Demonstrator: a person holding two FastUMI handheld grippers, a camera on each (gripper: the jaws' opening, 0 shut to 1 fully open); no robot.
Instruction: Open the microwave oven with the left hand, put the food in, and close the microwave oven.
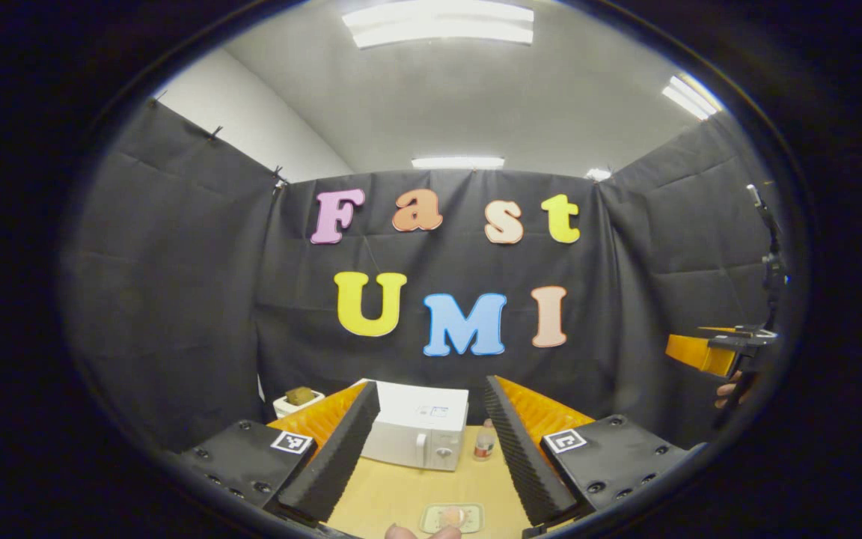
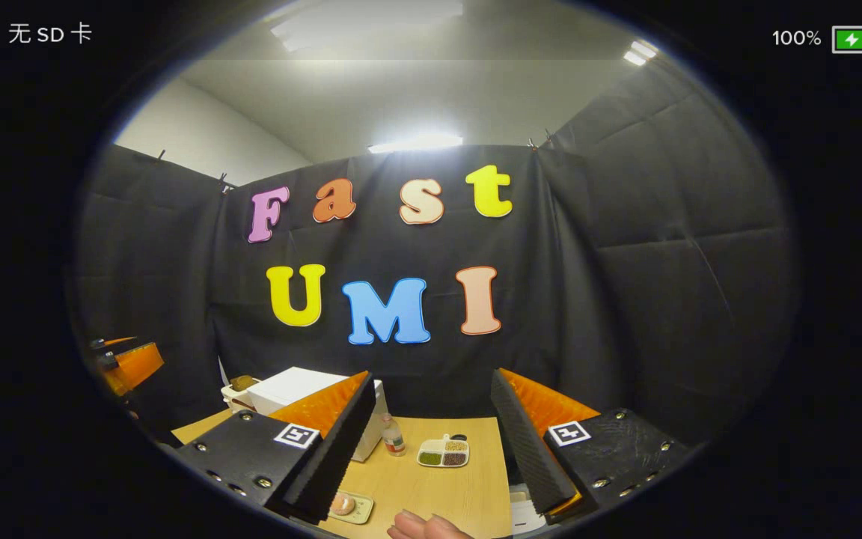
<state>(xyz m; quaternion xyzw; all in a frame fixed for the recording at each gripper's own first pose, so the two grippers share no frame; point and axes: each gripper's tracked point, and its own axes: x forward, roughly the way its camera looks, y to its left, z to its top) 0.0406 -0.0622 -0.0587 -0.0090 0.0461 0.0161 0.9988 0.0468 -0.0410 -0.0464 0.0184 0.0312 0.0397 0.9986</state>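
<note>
The white microwave (image 1: 416,434) stands at the back of the wooden table (image 1: 393,494), door shut, its handle near the right side of the front. My left gripper (image 1: 431,389) is open, held above the table's near side and pointing at the microwave, well short of it. The food sits on a small pale plate (image 1: 452,516) at the table's near edge, also seen in the right gripper view (image 2: 349,505). My right gripper (image 2: 432,378) is open and holds nothing. Its left finger hides part of the microwave (image 2: 289,389).
A small bottle (image 1: 484,442) stands just right of the microwave. A divided dish of grains (image 2: 444,452) lies right of the bottle. A white tub (image 1: 298,399) with something brown sits left of the microwave. A person's hand (image 2: 423,526) rests at the near edge.
</note>
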